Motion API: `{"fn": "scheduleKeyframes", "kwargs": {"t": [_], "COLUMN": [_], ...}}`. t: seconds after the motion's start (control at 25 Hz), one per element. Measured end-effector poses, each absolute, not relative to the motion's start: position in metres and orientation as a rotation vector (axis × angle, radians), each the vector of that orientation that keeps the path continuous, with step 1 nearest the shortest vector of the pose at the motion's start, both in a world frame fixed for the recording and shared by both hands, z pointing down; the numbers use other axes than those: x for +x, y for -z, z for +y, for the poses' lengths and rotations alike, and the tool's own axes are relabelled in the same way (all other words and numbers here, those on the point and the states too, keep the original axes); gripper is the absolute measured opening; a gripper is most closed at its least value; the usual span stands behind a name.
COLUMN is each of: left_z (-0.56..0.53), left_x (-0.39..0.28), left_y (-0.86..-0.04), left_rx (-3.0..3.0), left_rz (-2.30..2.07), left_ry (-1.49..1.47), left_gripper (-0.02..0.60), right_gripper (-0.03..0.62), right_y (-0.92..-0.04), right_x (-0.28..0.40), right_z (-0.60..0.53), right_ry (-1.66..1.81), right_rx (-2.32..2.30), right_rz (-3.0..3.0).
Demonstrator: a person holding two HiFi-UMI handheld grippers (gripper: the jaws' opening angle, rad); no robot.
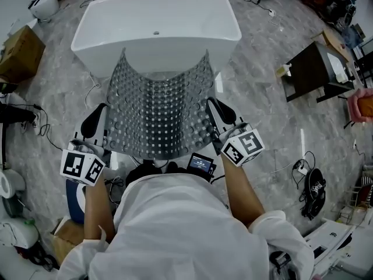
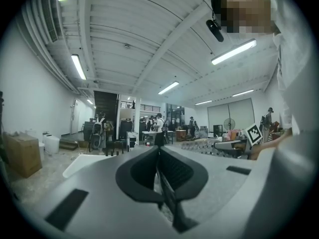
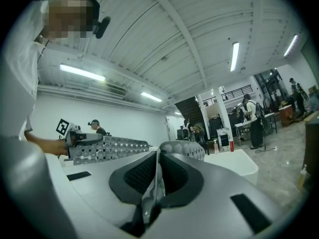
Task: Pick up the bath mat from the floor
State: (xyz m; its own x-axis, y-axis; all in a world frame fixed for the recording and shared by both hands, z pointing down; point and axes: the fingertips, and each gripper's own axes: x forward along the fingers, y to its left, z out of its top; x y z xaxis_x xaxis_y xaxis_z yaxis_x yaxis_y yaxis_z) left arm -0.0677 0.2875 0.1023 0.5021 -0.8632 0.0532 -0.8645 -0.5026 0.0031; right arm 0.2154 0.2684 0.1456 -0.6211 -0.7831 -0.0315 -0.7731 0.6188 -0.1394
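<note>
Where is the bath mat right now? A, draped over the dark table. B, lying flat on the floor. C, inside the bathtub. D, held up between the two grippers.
D: the bath mat is stretched in front of the bathtub, with the left gripper and the right gripper each shut on one of its side edges.
</note>
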Motion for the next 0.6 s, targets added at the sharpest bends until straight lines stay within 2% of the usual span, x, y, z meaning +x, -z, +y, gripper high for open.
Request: {"fn": "scheduleKeyframes", "kwargs": {"t": [0.6], "left_z": [0.2885], "left_x": [-0.0702], "left_y": [-0.1064], "left_rx": [2.679], "left_rz": [-1.570], "left_ry": [-0.069], "left_gripper": [0.014], "right_gripper": [0.041], "right_y": [-0.1490], "right_x": [0.2119], "right_z": [0.2667], "right_ry": [0.171], "right_rx": [-1.296], "right_rz": [2.761]}}
